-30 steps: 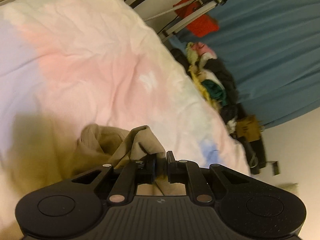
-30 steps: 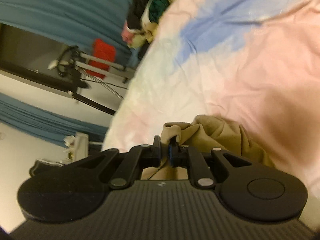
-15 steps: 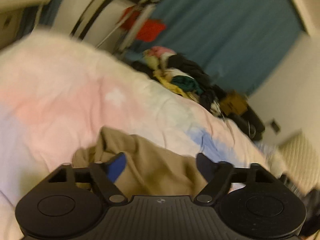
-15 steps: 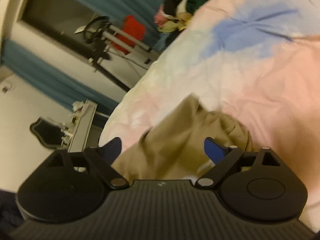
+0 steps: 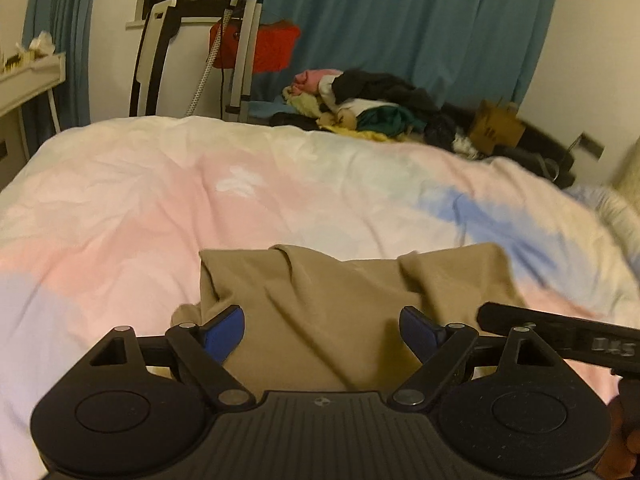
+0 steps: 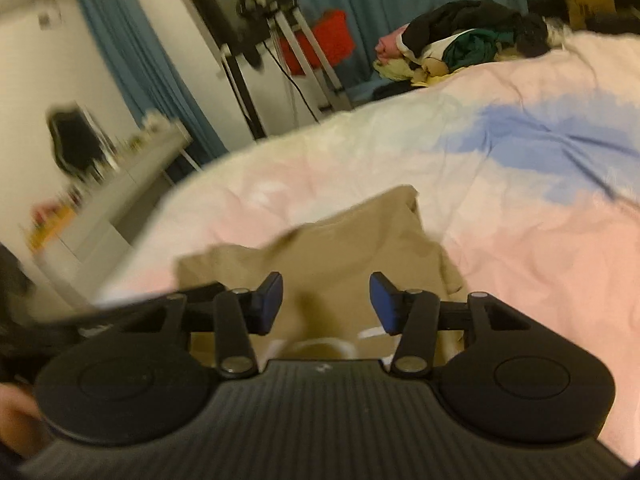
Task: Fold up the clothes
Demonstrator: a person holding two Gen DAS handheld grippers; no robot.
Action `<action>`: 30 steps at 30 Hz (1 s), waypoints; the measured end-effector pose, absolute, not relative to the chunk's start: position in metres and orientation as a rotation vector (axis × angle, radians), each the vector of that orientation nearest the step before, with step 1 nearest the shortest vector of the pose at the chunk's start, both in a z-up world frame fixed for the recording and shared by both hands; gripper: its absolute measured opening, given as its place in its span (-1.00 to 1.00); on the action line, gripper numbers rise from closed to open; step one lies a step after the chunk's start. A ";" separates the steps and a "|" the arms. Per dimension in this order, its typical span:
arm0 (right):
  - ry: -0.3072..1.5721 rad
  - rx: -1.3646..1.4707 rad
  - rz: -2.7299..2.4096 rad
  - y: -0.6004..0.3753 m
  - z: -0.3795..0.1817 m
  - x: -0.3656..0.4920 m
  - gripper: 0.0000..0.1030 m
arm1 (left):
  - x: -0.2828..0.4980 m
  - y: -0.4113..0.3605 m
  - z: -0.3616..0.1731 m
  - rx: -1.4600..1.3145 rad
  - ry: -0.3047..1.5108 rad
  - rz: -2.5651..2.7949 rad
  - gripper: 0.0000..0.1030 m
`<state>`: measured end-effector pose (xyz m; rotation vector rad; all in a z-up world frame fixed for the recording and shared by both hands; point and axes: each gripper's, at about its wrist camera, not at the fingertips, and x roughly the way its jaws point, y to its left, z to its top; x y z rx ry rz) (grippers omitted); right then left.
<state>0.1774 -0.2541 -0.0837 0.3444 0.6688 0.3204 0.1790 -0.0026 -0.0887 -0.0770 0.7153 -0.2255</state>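
A tan garment (image 5: 352, 300) lies folded over and wrinkled on the pastel bedspread (image 5: 160, 200), near the front edge. My left gripper (image 5: 322, 330) is open and empty just above its near part. In the right wrist view the same tan garment (image 6: 360, 248) lies below my right gripper (image 6: 326, 300), which is open and empty. Part of the right gripper's body (image 5: 560, 336) shows at the right edge of the left wrist view.
A pile of mixed clothes (image 5: 368, 108) sits at the bed's far side, before a blue curtain (image 5: 400, 20). A metal stand with a red item (image 5: 256, 48) is behind the bed. A white shelf (image 6: 120, 184) stands to the left.
Both grippers opened and let go of the tan garment, which dropped onto the bed. Both grippers then pulled back and levelled out.
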 end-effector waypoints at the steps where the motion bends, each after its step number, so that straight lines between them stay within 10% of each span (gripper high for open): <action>1: 0.687 0.323 0.306 -0.250 -0.091 0.187 0.00 | 0.185 -0.005 -0.093 -0.057 0.724 -0.210 0.68; 30: 0.703 0.315 0.192 -0.231 -0.125 0.166 -0.03 | 0.130 0.019 -0.092 -0.164 0.823 -0.185 0.66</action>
